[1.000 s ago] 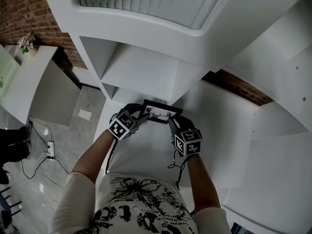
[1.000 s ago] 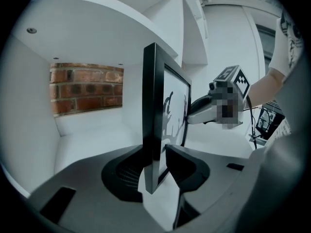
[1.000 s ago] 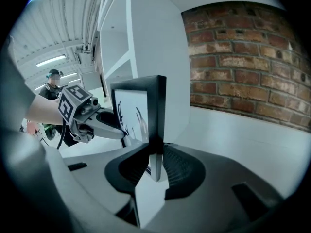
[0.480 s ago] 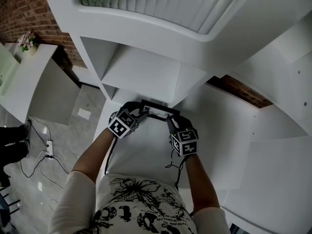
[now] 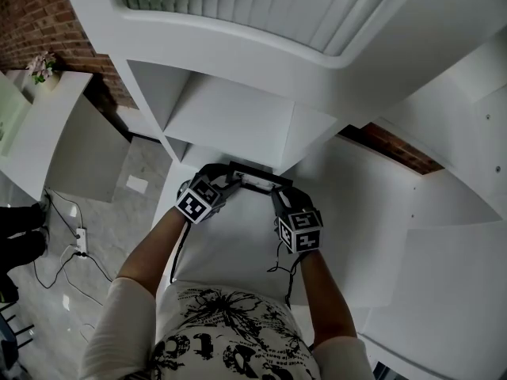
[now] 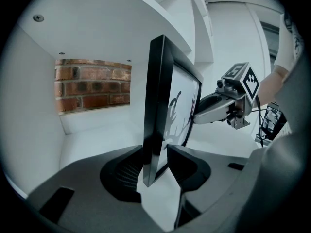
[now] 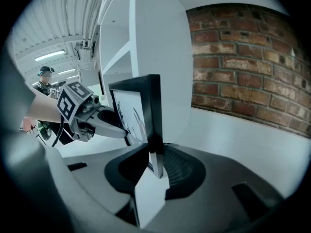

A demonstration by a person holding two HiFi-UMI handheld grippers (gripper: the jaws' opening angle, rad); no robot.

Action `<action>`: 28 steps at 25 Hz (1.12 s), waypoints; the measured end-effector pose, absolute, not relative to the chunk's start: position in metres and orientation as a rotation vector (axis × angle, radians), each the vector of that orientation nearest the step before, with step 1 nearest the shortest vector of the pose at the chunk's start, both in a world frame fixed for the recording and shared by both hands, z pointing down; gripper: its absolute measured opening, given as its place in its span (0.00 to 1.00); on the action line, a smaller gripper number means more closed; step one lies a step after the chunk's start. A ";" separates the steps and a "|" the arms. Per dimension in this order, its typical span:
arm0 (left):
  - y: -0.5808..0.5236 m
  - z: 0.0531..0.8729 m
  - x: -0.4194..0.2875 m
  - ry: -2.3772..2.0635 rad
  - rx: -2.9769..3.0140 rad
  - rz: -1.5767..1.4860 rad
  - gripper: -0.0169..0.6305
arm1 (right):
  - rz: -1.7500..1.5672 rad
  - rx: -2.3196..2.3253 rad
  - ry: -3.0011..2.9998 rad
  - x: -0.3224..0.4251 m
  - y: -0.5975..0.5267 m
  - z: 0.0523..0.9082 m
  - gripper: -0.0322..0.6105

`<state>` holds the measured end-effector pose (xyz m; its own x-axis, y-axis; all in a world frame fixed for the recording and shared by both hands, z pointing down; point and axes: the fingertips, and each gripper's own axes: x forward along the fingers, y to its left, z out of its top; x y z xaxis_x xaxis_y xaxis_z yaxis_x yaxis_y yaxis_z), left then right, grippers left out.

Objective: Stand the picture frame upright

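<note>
A black picture frame (image 5: pixel 255 179) with a line drawing on its face stands upright toward the back of a white shelf (image 5: pixel 238 248). The right claw (image 7: pixel 155 155) is clamped on one side edge of the picture frame. The left claw (image 6: pixel 155 165) straddles the opposite edge, its jaws opening and the pads barely clear of it.
</note>
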<state>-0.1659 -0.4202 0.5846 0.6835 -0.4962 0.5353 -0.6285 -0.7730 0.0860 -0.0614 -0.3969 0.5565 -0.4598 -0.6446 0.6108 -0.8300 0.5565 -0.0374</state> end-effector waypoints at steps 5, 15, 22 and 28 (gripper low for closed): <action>-0.420 0.588 -0.167 -0.938 2.591 0.746 0.30 | 0.450 1.206 -2.241 -0.061 -0.397 0.556 0.20; -0.412 0.576 -0.182 -1.039 2.560 0.659 0.34 | 0.459 1.302 -2.235 -0.056 -0.392 0.548 0.31; -0.385 0.553 -0.199 -1.179 2.579 0.536 0.21 | 0.412 1.452 -2.221 -0.041 -0.366 0.528 0.18; -0.352 0.528 -0.204 -1.219 2.592 0.403 0.08 | 0.431 1.527 -2.268 -0.036 -0.336 0.508 0.06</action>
